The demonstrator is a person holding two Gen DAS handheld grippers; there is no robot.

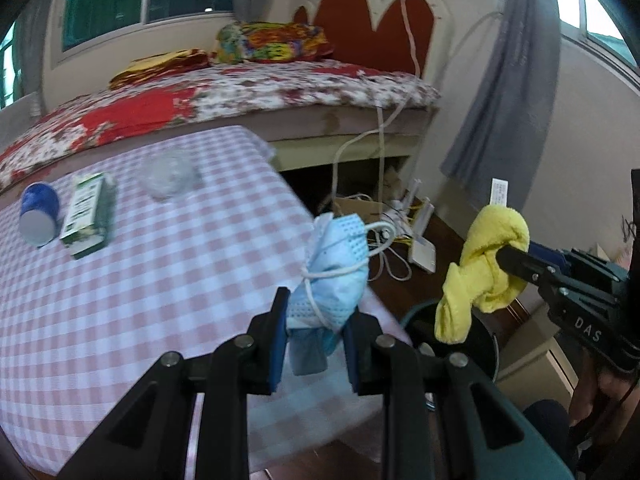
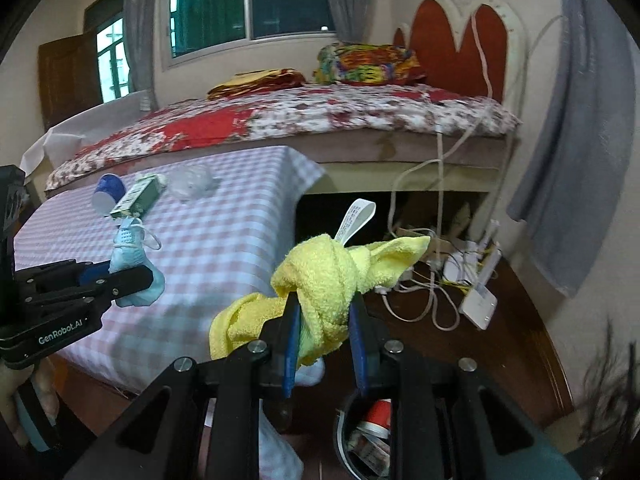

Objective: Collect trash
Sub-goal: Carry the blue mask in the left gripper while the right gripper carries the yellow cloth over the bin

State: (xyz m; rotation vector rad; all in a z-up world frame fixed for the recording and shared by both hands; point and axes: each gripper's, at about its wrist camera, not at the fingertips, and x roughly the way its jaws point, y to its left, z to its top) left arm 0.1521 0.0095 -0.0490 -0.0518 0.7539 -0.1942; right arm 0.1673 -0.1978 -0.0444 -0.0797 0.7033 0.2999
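Left gripper (image 1: pixel 318 332) clamped on crumpled blue face mask (image 1: pixel 334 276) above checkered table (image 1: pixel 160 280) edge, right gripper (image 2: pixel 326 332) clamped on knotted yellow cloth (image 2: pixel 320 284) over dark bin (image 2: pixel 372 432) beside table

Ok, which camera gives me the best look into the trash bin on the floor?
The right wrist view: it looks down into the trash bin, showing a red-and-white item inside, though the right gripper covers part. The left wrist view shows only its dark rim behind the yellow cloth.
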